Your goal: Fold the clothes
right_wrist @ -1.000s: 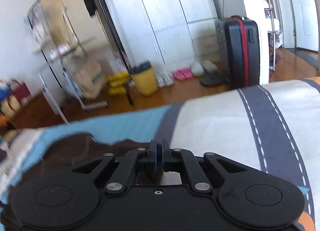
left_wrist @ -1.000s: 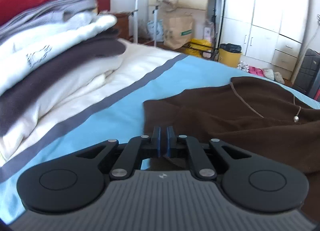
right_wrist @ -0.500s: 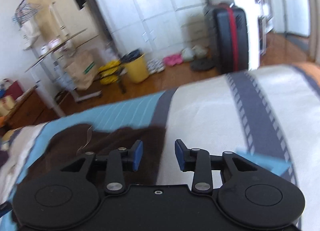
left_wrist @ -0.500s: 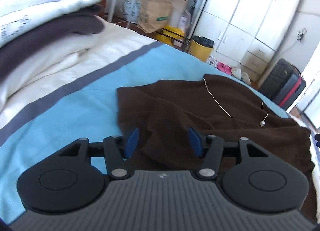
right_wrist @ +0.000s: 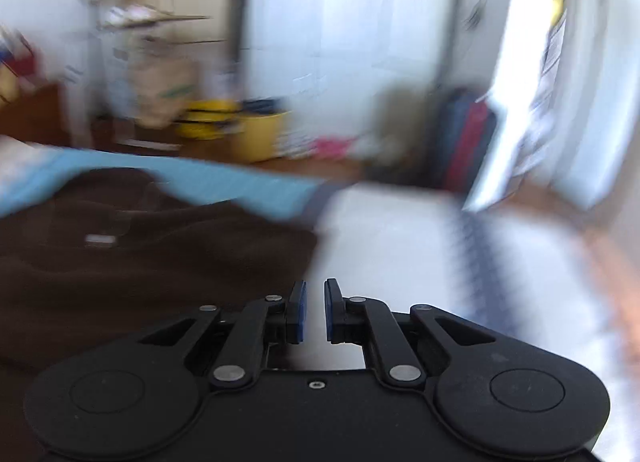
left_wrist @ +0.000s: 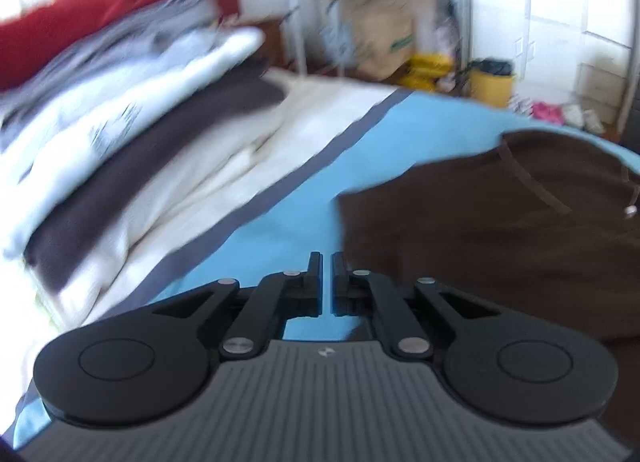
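**Both grippers empty beside the brown garment**

Left wrist: the left gripper (left_wrist: 326,270), closing to a narrow gap, holds nothing; the brown garment (left_wrist: 500,230) lies just right.

Right wrist: the right gripper (right_wrist: 315,304), likewise closing, empty; it should reopen wide over the hem before pinching.

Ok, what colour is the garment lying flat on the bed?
Dark brown garment, clearest in the left wrist view.

A dark brown garment (left_wrist: 500,222) lies spread and rumpled on the blue part of the bed cover (left_wrist: 304,190), its drawstring cord (left_wrist: 532,186) trailing across it. A stack of folded clothes (left_wrist: 132,122), white, dark grey and red, sits along the bed's left side.
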Demonstrator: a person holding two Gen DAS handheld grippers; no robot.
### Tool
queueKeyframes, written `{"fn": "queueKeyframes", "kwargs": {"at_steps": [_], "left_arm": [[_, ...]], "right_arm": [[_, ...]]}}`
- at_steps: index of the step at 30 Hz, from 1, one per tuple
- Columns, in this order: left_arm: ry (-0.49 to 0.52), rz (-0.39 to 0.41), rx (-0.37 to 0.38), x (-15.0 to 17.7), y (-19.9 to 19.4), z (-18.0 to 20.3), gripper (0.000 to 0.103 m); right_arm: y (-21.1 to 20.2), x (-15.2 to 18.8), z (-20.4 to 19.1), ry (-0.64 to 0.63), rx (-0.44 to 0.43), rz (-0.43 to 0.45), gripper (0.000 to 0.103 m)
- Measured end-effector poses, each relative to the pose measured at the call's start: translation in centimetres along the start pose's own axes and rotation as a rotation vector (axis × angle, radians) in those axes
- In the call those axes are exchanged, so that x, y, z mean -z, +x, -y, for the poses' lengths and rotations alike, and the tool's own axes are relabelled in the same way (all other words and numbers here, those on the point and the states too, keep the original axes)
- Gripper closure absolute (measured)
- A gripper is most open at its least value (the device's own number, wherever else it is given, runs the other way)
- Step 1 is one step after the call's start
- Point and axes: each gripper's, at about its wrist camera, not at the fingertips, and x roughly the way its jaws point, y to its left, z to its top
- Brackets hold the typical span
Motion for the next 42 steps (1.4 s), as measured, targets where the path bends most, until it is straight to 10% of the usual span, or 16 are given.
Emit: {"fn": "queueKeyframes", "kwargs": {"at_steps": [6,12,18,26,32,34,35,36,38,42], "left_arm": [[-0.073,-0.141,0.298,4.0,-3.8,-4.6,0.060],[-0.091,-0.292,0.589,8.2,-6.4,-5.5,0.060],[-0.037,-0.364,0.772,12.5,-9.4,-5.6,0.061],[0.148,-0.295,0.755,12.5,-11.3,-6.1,0.058],[0.109,-0.292,0.758,13.9,-10.6,-5.3,0.039],[0.114,-0.285,0.765,14.1,-10.9,-5.1,0.043],[0.153,-0.286,0.762,14.1,-11.3,-4.8,0.071],[0.201,-0.275,0.743,13.9,-11.9,-4.5,0.095],[0.243,-0.246,0.724,13.6,-12.7,-4.1,0.095],[0.179,-0.201,0.732,13.4,-12.8,-4.3,0.095]], "right_arm": [[-2.3,-1.3,3.0,0.165,-0.136,-0.161,0.045],[-7.1,1.0,4.4,0.295,-0.371,-0.313,0.044],[-10.0,4.2,4.8,0.269,-0.405,-0.501,0.043],[-10.3,9.4,5.9,0.229,-0.568,-0.841,0.032],[-10.9,9.2,2.7,-0.120,-0.571,-0.933,0.032],[-11.5,9.7,1.1,-0.250,-0.583,-0.937,0.031],[-11.9,10.0,0.2,-0.312,-0.590,-0.935,0.031],[-12.4,10.1,-0.5,-0.365,-0.604,-0.920,0.042],[-13.5,10.1,-1.7,-0.425,-0.643,-0.878,0.094],[-15.0,8.6,-2.6,-0.365,-0.714,-0.738,0.094]]}}
